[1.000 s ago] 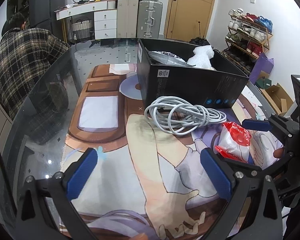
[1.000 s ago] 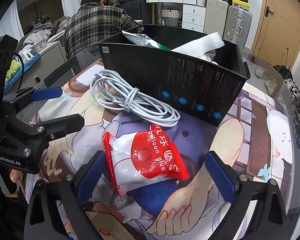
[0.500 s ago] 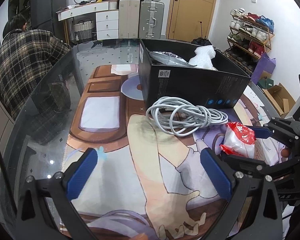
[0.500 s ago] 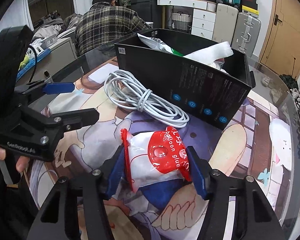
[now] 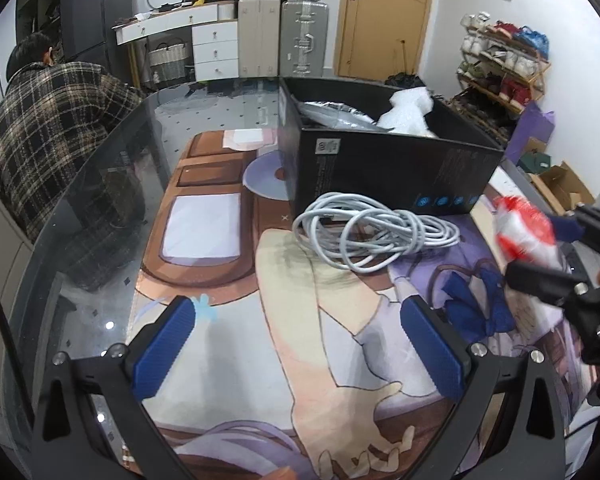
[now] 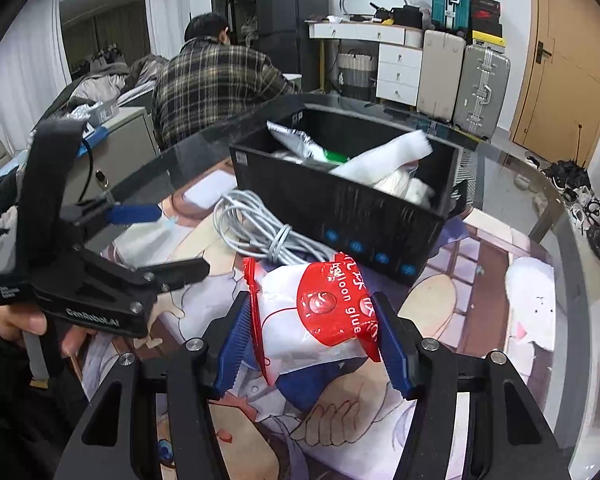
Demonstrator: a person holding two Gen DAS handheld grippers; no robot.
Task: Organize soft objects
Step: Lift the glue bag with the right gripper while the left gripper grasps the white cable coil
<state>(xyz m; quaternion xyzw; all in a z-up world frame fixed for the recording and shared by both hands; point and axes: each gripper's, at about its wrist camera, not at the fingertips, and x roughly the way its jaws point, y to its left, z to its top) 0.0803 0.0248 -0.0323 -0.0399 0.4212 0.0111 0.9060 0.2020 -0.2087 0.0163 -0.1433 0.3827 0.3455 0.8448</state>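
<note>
Left gripper (image 5: 300, 340): jaws wide apart, nothing between them, hovering over the near part of the printed mat (image 5: 228, 332) on the glass table (image 5: 100, 208).
Cable coil (image 5: 374, 232): white, loose on the mat's middle, just in front of the box's near wall; the left gripper is the nearer one.
Black box (image 6: 340, 216): open-topped, toward the table's far edge, already holding white wrap and a silvery pouch.
Packet (image 6: 320, 316): red-and-white, lifted off the mat, clamped in the right gripper (image 6: 312, 344), whose jaws have just been closing on it; long axis runs across the jaws.
Key relation: the box lies ahead of and above the packet, beyond the coil.
Writing: "balloon glue" on the packet; "GenRobot.AI" on the left gripper's body.
</note>
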